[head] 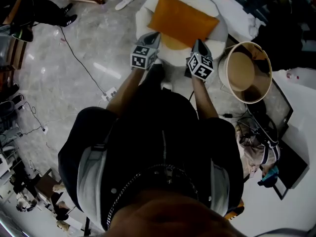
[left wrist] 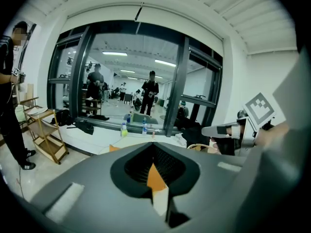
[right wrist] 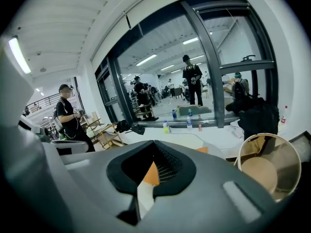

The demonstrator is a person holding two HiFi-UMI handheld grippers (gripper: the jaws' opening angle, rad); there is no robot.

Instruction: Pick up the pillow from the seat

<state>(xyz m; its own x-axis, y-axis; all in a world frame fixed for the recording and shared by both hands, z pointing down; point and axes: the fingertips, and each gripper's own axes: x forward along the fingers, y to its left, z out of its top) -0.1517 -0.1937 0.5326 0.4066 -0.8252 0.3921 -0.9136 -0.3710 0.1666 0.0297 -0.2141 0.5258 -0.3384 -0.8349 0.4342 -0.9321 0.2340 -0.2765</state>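
One orange pillow (head: 181, 18) lies flat on the round white seat (head: 142, 15). It looks soft enough to be shoved back across the cushion rather than lifted, because the left gripper (head: 154, 35) and the right gripper (head: 199, 43), poised just at its near edge, are both clenched tight on nothing and would have to spread first. Its long axis runs across the head view from upper left down toward the right, one long side facing the person, so a bite on that edge alone may catch only a fold and let the far side sag toward the tan chair (head: 245, 73) beside the seat.
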